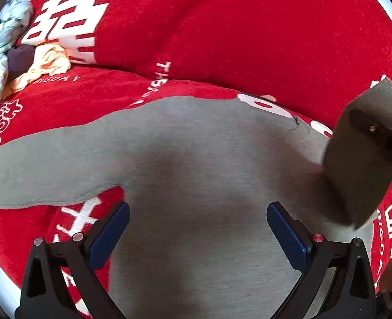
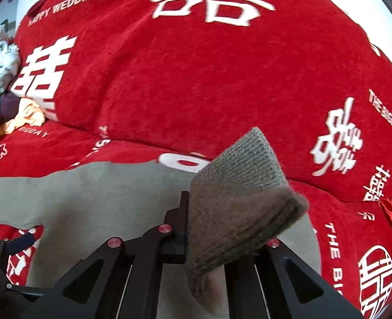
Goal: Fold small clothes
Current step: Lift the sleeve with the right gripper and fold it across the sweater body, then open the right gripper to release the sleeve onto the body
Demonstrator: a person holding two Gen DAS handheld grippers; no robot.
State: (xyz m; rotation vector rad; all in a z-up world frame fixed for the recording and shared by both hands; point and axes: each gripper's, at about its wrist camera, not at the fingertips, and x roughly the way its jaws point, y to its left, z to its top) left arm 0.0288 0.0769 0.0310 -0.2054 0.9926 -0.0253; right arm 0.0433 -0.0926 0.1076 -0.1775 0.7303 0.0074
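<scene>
Grey top [image 1: 196, 159] being folded on red cover [image 1: 222, 40].
Sleeve cuff [image 2: 238, 191] being pinched by right tool [image 2: 222, 239]; left tool [image 1: 198, 236] being held spread over body.

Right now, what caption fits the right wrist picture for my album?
Right gripper shut on grey sweater's ribbed cuff, lifted above the red wedding blanket.

garment [image 1: 196, 159]: grey | sofa cover [image 1: 249, 40]: red, white lettering

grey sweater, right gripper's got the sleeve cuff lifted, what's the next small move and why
Probably carry the sleeve cuff across the grey sweater body and lay it flat: the right gripper is shut on it, while the left gripper hangs open.
</scene>
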